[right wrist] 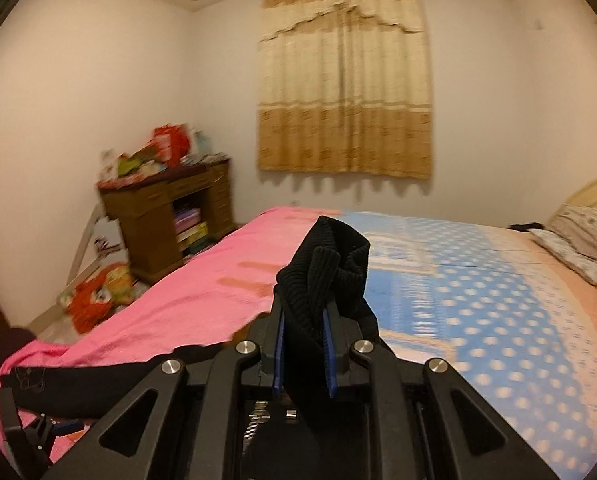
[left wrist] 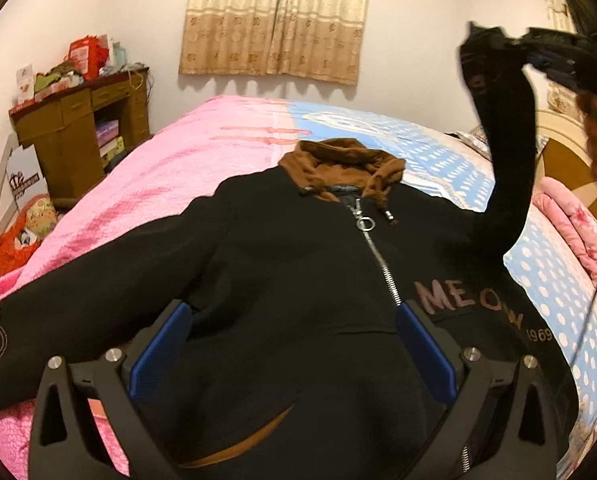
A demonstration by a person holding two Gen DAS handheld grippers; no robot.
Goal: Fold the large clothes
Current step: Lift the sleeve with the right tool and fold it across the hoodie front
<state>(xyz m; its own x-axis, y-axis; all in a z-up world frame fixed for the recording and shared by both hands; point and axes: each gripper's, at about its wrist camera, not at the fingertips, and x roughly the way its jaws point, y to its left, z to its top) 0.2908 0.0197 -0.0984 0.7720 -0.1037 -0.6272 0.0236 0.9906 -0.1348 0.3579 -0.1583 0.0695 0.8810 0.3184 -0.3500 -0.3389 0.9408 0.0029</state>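
High above the bed [left wrist: 202, 148], my right claw [right wrist: 304, 344] clamps the jacket's sleeve cuff [right wrist: 330, 264]; the jacket [left wrist: 298, 280] lies down-left, under my open left claw [left wrist: 294, 344].

We see the bed [left wrist: 202, 168] under a pink and blue-dotted cover | black jacket [left wrist: 290, 280] lies spread front-up on it, brown hood [left wrist: 342, 164] toward the far edge | pillow [right wrist: 578, 240] by the headboard | folded pink blanket [left wrist: 574, 224] at its right edge
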